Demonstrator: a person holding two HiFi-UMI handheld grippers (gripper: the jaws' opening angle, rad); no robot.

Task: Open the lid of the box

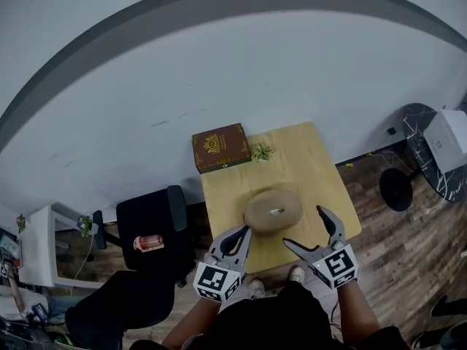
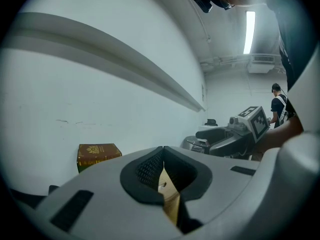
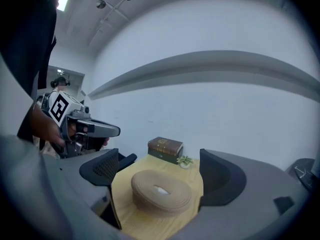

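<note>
White wall [image 1: 219, 71] with a grey band fills the background, wood-plank floor [image 1: 408, 246] below it, and a small pale wooden table [image 1: 306, 159] stands against the wall. Black office chair [image 1: 149, 221] off to the table's left. On the near half of the tabletop sits the oval tan ribbed box [image 1: 273, 210], lid on, a small pale knob on top. Back at the far left corner lies a dark red book-shaped case with a gold emblem [image 1: 221, 147].

Now the tools: the left gripper [image 1: 245, 230] has its jaw tips pressed together with nothing between them, and it hangs just by the oval box's near-left rim; whether they touch, I can't tell. The right gripper [image 1: 312, 232] is spread wide at the near right, and its own view frames the oval box squarely between the two jaws, clear of both. Tiny green potted plant [image 1: 262, 152] just beside the red case.
</note>
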